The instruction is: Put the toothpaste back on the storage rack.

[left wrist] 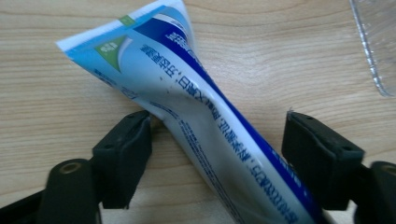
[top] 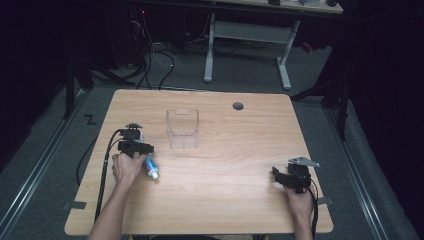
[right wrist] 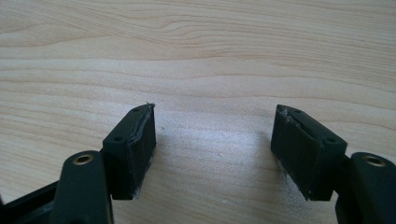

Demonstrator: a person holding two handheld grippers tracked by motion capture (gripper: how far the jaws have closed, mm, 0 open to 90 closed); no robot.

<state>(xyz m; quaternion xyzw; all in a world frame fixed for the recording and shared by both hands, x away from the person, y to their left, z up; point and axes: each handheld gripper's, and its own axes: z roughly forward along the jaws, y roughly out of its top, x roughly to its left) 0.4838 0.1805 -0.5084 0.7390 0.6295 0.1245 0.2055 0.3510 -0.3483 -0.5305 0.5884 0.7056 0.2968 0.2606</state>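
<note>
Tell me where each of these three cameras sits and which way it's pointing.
High view: above the person's side, looking forward and down on the table; both forearms show.
Left gripper view: on the left gripper, looking along its jaws at the toothpaste tube lying between them.
Right gripper view: on the right gripper, facing bare wood between open jaws.
High and left gripper views share the tube and clear container.

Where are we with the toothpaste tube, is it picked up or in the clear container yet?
Not in yet. The toothpaste tube lies on the table, between the left gripper jaws; one pad touches it, the other stands apart, so no grip yet. The clear container stands apart, with nothing visible in it. The right gripper waits open over bare wood. Probably left: close, lift, place.
</note>
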